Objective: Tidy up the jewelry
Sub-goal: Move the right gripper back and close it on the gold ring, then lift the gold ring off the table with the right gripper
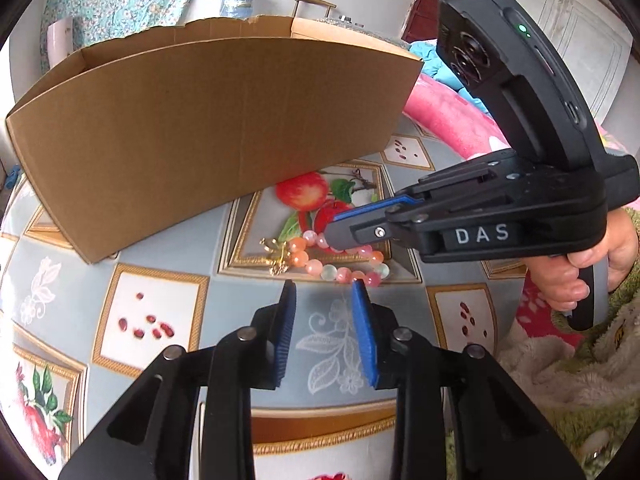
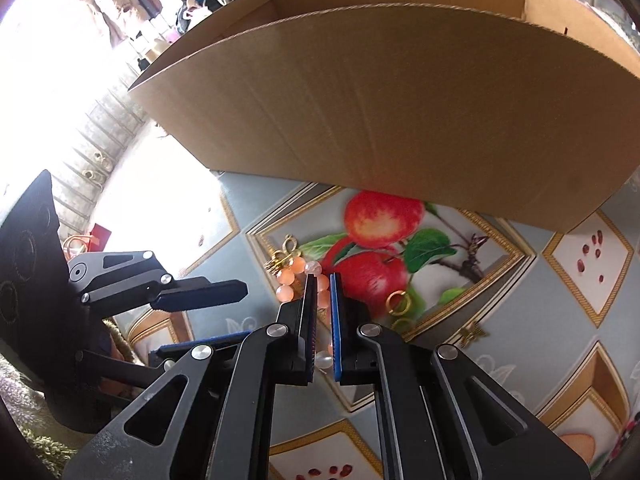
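Note:
A bracelet of pink, orange and clear beads with a gold charm lies on the patterned tablecloth in front of an open cardboard box. My left gripper is open and empty just short of the beads. My right gripper comes in from the right, its tips down on the bracelet. In the right wrist view its jaws are narrowly apart around the beads, which run between the pads. Gold rings and a small gold butterfly piece lie to the right.
The cardboard box stands close behind the jewelry and fills the back of both views. A pink blanket and fluffy fabric lie at the right. The left gripper shows at the left in the right wrist view.

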The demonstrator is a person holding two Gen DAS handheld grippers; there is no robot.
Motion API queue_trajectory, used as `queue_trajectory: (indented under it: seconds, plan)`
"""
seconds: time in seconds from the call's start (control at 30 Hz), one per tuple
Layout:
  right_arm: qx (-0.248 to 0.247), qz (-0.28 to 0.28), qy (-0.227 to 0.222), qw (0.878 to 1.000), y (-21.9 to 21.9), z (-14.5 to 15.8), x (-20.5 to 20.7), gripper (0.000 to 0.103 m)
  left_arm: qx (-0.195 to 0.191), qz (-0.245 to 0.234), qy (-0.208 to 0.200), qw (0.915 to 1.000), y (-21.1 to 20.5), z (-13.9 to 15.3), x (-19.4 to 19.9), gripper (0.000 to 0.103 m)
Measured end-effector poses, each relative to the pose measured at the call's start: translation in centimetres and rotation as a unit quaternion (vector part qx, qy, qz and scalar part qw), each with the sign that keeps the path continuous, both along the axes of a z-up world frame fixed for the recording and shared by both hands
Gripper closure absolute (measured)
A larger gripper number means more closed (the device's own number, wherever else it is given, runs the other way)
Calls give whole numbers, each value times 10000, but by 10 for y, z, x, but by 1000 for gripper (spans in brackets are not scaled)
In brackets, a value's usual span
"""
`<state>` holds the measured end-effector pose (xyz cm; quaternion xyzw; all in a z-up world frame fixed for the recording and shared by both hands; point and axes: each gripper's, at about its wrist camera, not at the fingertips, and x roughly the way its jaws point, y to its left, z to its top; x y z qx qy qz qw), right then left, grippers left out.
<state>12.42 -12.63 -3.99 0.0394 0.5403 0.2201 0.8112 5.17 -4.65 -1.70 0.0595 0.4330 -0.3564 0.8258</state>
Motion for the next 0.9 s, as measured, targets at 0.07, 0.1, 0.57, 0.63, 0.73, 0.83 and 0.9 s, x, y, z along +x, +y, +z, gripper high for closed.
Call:
queue_trajectory:
  seconds: [0.07, 0.1, 0.57, 0.63, 0.73, 0.83, 0.9]
  plan:
    - [47, 34, 50, 10000, 5, 0, -4, 98, 38, 25, 1, 10000, 0, 0, 0, 75]
    - [94, 59, 89, 9999, 7, 0, -6, 98, 53, 45, 5, 10000, 1, 1, -1, 75]
    - [12, -669, -114, 9977, -50, 15, -39, 92, -36, 52, -240, 9997, -10, 7, -3, 75]
    - [-99, -711, -165, 9973, -51, 14, -43, 89, -21, -8, -232, 9997, -15, 4, -1, 75]
    - [-365, -650, -339, 9966, -47, 17, -46, 83, 22, -80, -206, 9998, -22, 1, 1, 75]
    - [-543, -473, -475, 9963, -37, 16, -46, 83, 82, -97, -183, 9998, -25, -1, 0, 75]
    - [-703, -339, -531, 9955, -31, 12, -45, 83, 107, -98, -180, 9997, -26, -1, 1, 75]
